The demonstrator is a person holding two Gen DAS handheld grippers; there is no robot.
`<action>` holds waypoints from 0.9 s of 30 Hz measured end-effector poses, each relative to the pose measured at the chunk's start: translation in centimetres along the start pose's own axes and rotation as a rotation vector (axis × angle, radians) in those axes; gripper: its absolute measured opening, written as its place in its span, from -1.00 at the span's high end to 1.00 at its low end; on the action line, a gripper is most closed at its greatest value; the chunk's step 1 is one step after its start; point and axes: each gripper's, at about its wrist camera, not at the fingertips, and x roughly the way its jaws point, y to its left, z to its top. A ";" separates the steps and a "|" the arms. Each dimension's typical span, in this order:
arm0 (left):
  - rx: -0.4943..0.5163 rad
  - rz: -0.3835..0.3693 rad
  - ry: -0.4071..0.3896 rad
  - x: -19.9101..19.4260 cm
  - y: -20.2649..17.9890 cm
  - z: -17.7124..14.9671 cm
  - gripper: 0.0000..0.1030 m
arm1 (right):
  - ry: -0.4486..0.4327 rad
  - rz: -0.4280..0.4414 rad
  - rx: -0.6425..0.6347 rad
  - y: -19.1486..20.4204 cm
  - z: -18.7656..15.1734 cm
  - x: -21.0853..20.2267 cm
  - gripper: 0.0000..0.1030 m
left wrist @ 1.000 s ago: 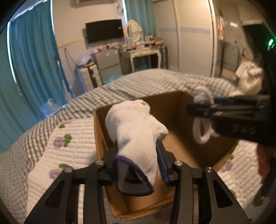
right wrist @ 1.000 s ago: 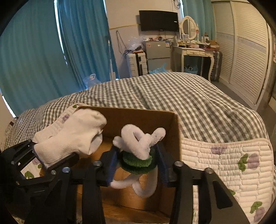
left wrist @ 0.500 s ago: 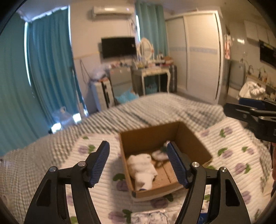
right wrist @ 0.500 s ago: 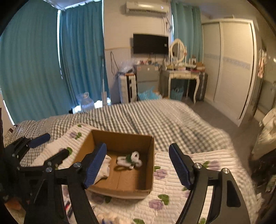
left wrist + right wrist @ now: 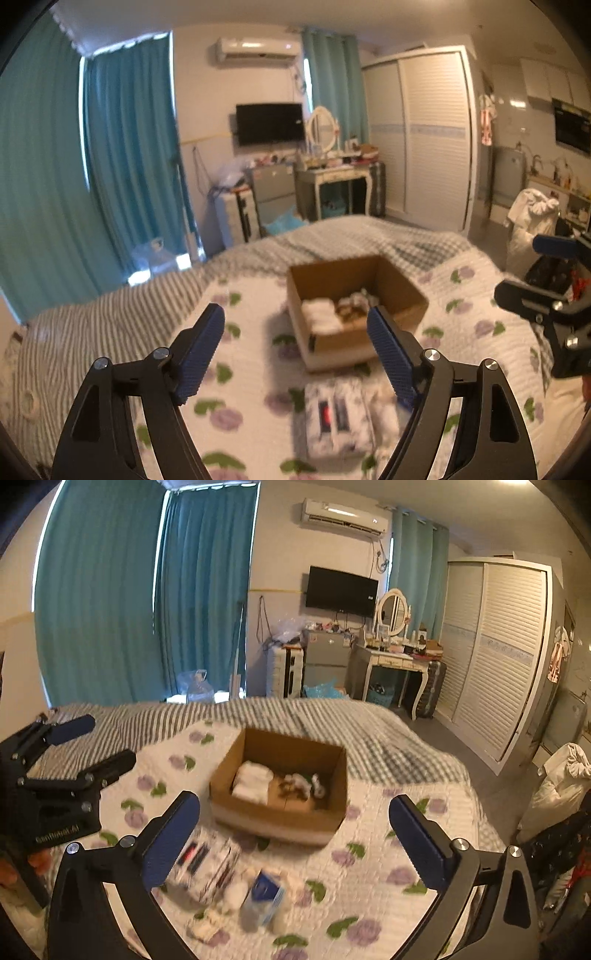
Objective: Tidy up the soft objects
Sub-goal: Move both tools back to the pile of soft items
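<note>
An open cardboard box sits on the bed's floral quilt. Inside lie a white sock on the left and a white-and-green fuzzy toy on the right. My left gripper is open and empty, held high and back from the box. My right gripper is open and empty too, also raised above the quilt. Each gripper shows at the edge of the other's view. Several soft items lie blurred on the quilt in front of the box: a patterned packet and a blue-labelled pack.
The quilt covers a grey checked bed. Teal curtains, a dresser with mirror and a white wardrobe stand beyond the bed. Piled clothes sit at the right.
Both grippers opened and dropped the sock and the fuzzy toy into the box, then pulled up and back away from it.
</note>
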 end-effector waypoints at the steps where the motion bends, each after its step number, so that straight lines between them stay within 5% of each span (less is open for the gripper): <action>1: -0.003 -0.007 0.019 0.3 0.1 -0.9 -0.57 | 0.012 0.002 0.003 0.3 -0.9 0.4 -1.00; 16: -0.068 -0.071 0.302 8.6 -1.8 -12.0 -0.57 | 0.299 -0.003 0.090 0.3 -11.6 13.4 -0.91; 20: -0.054 -0.106 0.364 9.5 -2.5 -13.5 -0.57 | 0.337 0.043 0.112 0.1 -12.2 15.3 -0.37; 23: -0.035 -0.128 0.398 10.1 -3.2 -14.1 -0.57 | 0.361 0.079 0.114 0.4 -12.6 16.3 0.37; 27: -0.035 -0.161 0.426 10.4 -3.6 -14.5 -0.57 | 0.334 0.099 0.129 0.3 -12.8 16.1 0.50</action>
